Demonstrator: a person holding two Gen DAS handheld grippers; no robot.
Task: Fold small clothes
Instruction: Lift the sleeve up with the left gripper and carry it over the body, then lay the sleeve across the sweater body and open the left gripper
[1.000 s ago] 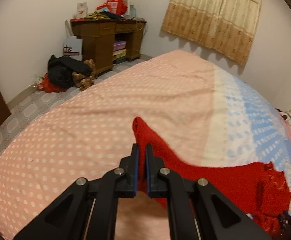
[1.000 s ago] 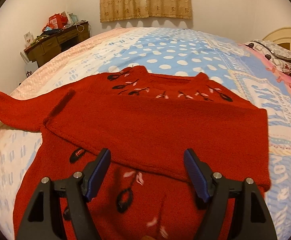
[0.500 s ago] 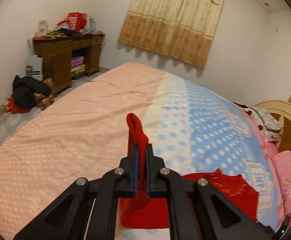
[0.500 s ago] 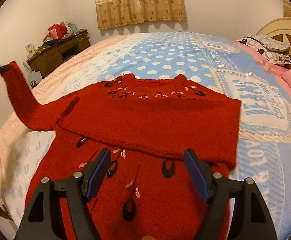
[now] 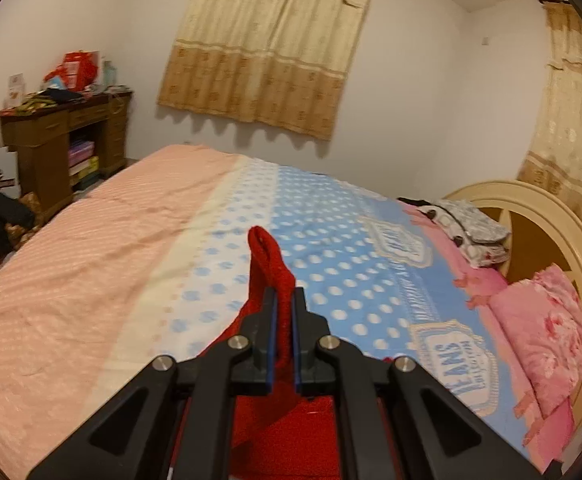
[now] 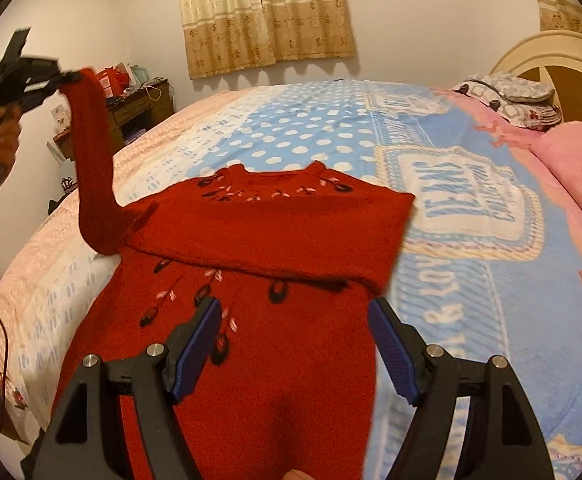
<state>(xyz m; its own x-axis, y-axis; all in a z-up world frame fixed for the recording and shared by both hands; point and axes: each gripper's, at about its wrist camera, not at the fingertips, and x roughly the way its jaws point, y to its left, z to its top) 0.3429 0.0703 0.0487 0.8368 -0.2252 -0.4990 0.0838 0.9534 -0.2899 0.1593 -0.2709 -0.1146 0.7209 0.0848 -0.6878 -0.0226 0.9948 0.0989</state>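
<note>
Sweater (image 6: 259, 240) hem behind right gripper (image 6: 295, 344)

The left wrist view rides high, facing along the bed (image 5: 139, 248) toward the curtain (image 5: 267, 40) at 12 o'clock. The right wrist view sits close over the sweater (image 6: 275, 240). Both share bed, curtain, sleeve.

White walls (image 5: 411, 100) enclose a bed (image 5: 91, 280) under a pink and blue dotted cover. Beige curtains (image 5: 267, 40) hang behind it, a cluttered brown desk (image 5: 51, 140) stands left, and a cream headboard (image 5: 539, 216) curves right.
</note>
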